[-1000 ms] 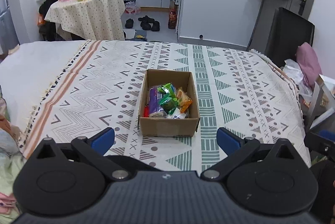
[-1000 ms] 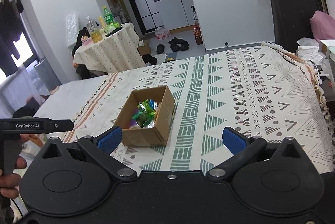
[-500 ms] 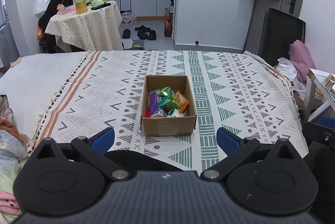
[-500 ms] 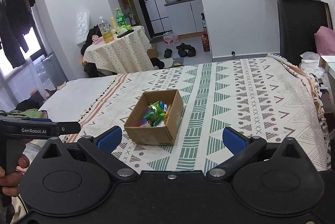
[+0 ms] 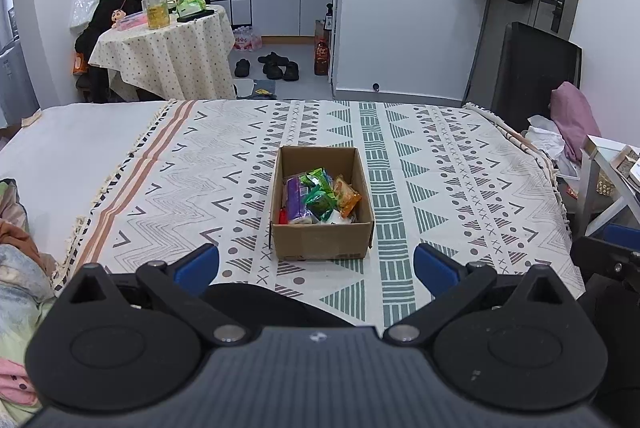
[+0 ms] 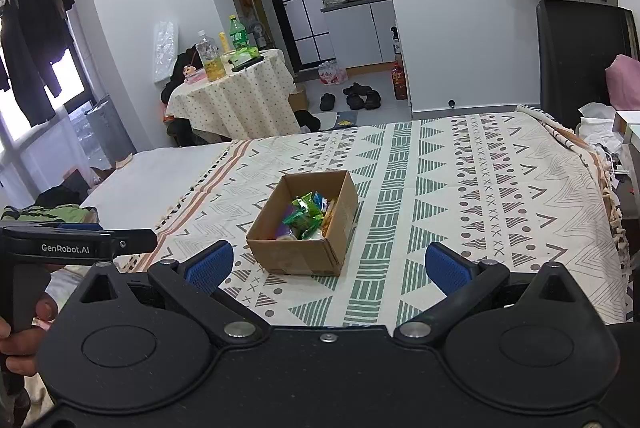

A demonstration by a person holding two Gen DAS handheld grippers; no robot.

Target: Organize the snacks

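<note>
An open cardboard box (image 5: pixel 320 240) stands on the patterned bedspread (image 5: pixel 440 171). It holds several snack packets: a purple one (image 5: pixel 295 201), green ones (image 5: pixel 318 193) and an orange one (image 5: pixel 347 195). The box also shows in the right wrist view (image 6: pixel 298 258) with the green packets (image 6: pixel 306 214) inside. My left gripper (image 5: pixel 316 264) is open and empty, held back from the box's near side. My right gripper (image 6: pixel 328 266) is open and empty, back from the box and to its right. The left gripper's body (image 6: pixel 76 248) shows at the left of the right wrist view.
A round table (image 5: pixel 168 55) with bottles stands beyond the bed, shoes (image 5: pixel 276 63) lie on the floor. A black chair (image 5: pixel 532 75) and pink cloth (image 5: pixel 576 115) are at the right. Clothes (image 5: pixel 16 252) lie at the left bed edge. A white side table (image 5: pixel 612 179) stands at the right.
Both grippers have drawn back and lifted away from the box, which now looks smaller and farther. Both stay open and empty. The box has not moved.
</note>
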